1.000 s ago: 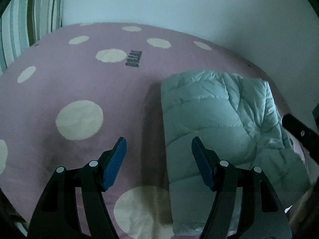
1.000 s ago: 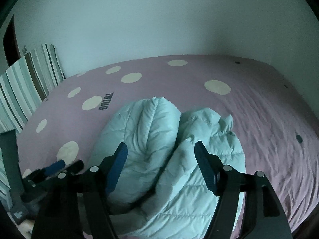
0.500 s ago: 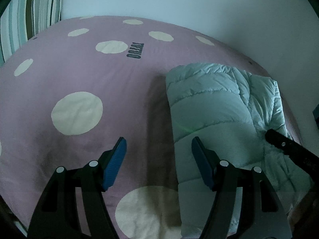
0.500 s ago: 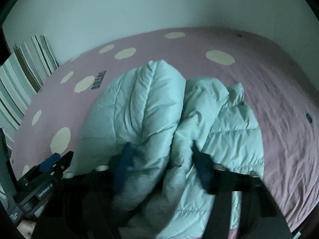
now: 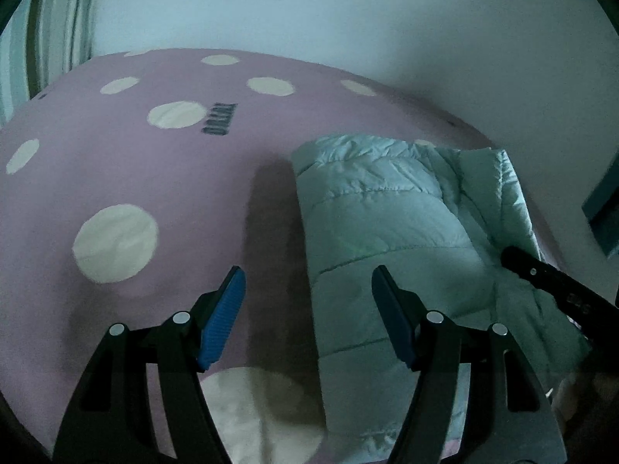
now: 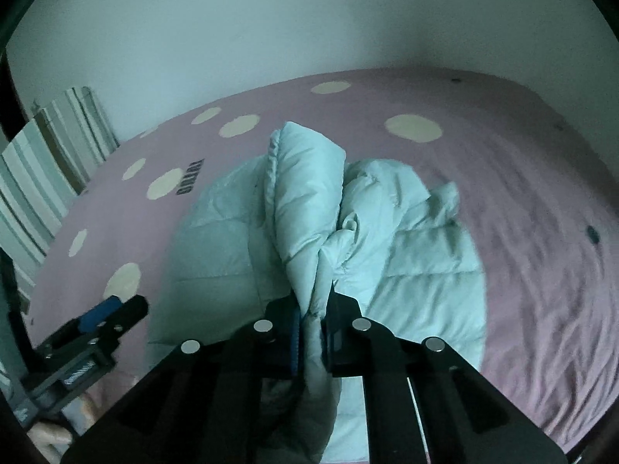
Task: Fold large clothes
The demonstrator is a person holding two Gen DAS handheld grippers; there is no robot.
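A pale mint quilted puffer jacket (image 5: pixel 387 228) lies on a pink bed with cream dots (image 5: pixel 116 178). My left gripper (image 5: pixel 307 315) is open and empty, hovering over the bed at the jacket's left edge. My right gripper (image 6: pixel 311 328) is shut on a bunched fold of the jacket (image 6: pixel 305 208) and holds it raised above the rest of the garment. The right gripper's dark body shows in the left wrist view (image 5: pixel 557 290). The left gripper shows at the lower left of the right wrist view (image 6: pixel 96 319).
A striped pillow (image 6: pixel 42 162) leans at the bed's left end, also in the left wrist view (image 5: pixel 50 38). A pale wall (image 6: pixel 309 19) runs behind the bed. The bed's near edge is by the grippers.
My right gripper went from open above the jacket to shut on a fold of it, lifting that fold. My left gripper stayed open and shifted only slightly.
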